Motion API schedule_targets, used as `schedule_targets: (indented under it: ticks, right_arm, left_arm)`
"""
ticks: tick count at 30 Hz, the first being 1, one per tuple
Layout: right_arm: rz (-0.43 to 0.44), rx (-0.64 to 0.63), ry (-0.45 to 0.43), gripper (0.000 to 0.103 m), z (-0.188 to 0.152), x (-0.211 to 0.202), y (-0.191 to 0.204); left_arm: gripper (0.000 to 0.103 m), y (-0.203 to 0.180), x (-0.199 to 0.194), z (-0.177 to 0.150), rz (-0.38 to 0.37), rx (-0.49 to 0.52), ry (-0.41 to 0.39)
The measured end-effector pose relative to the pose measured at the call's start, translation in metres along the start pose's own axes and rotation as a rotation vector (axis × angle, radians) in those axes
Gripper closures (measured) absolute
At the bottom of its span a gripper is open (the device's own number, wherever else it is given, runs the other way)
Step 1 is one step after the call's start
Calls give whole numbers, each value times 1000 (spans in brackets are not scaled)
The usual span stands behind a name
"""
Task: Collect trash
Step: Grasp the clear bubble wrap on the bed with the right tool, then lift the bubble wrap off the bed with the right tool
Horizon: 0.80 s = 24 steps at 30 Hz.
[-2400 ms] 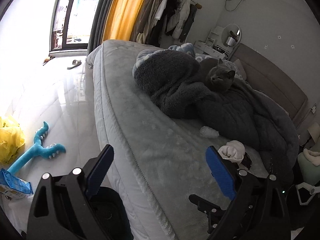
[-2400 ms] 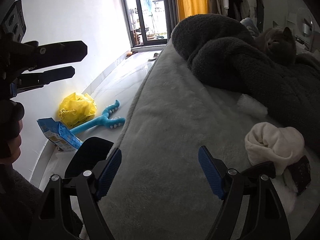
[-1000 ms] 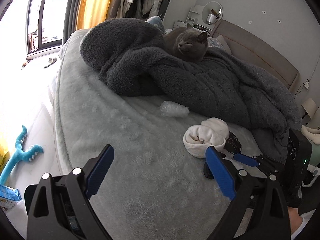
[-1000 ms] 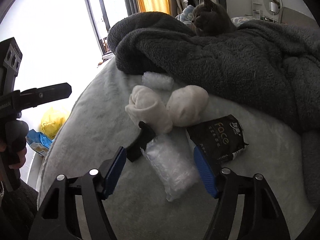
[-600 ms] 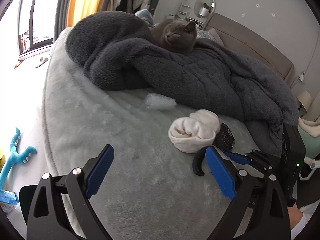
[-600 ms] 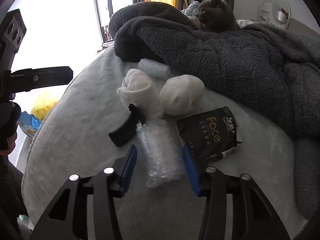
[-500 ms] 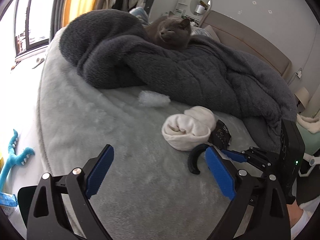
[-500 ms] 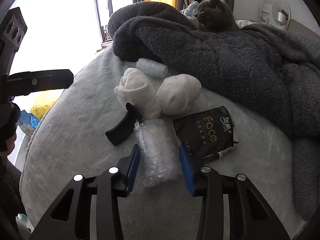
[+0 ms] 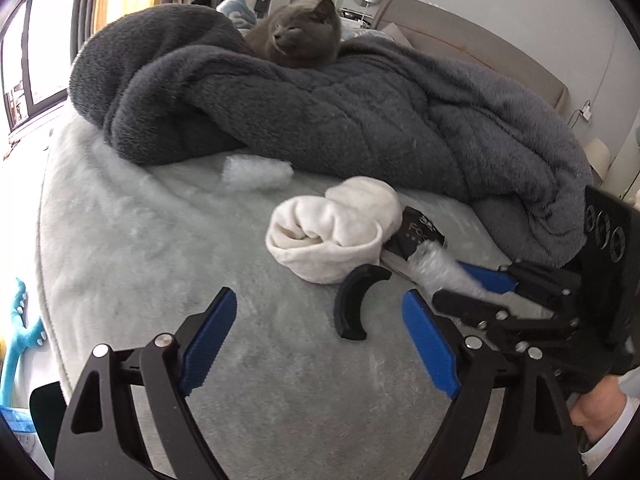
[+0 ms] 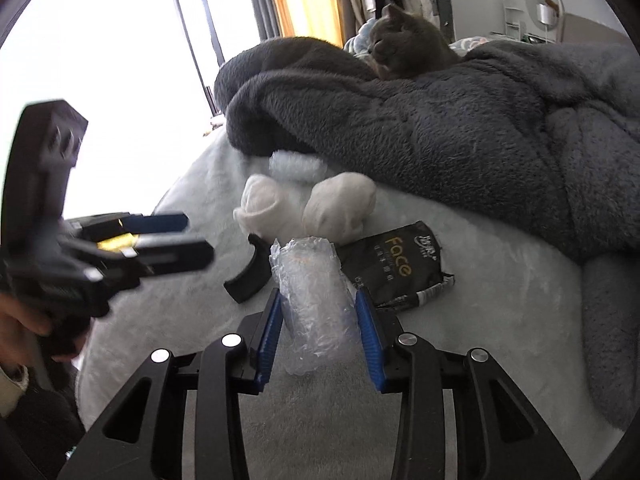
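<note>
A crumpled roll of clear bubble wrap [image 10: 308,280] sits between the blue pads of my right gripper [image 10: 318,296], which is shut on it just above the pale grey bed cover [image 10: 500,300]. The left wrist view shows the same roll [image 9: 434,268] in the right gripper [image 9: 460,280]. My left gripper [image 9: 318,300] has its jaws closing. A black curved plastic piece [image 9: 356,304] lies between them, nearer the right finger and untouched. A black "Face" packet [image 10: 400,268] lies to the right of the roll. A second bubble wrap piece [image 9: 256,170] rests against the blanket.
Two rolled white socks [image 9: 332,232] lie just beyond the black piece. A grey cat [image 9: 300,36] rests on a heaped dark grey blanket [image 9: 320,112] across the far side of the bed. A blue toy [image 9: 20,320] lies on the floor to the left.
My right gripper went from half open to shut on the bubble wrap roll. My left gripper came closer to the black curved piece and its jaws narrowed.
</note>
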State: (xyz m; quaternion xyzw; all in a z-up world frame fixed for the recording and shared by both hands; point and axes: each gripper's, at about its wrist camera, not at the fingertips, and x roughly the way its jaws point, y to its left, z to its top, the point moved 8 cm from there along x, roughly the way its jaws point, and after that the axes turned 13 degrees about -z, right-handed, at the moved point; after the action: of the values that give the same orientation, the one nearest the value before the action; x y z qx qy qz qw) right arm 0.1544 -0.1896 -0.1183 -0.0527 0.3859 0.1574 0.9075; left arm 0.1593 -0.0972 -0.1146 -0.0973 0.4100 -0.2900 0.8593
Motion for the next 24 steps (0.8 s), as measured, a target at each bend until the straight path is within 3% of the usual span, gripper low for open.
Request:
schedule_targets:
  ticks: [8,14,22,24]
  right_arm:
    - [27,83,-16,65,1,-8,-21]
    - [28,87,-21,65,-3,-12,-27]
    - [17,90,-12,65,-11,-14,-34]
    - [14,90,-12,65,-11,-14,-35]
  left_arm:
    - [25,-7,26,-8,47,52,57]
    - [38,-2,43,-12,141,85,104]
    - [42,-3,54,-8,171,80,93]
    - [50,-3,54,-8,180,79,93]
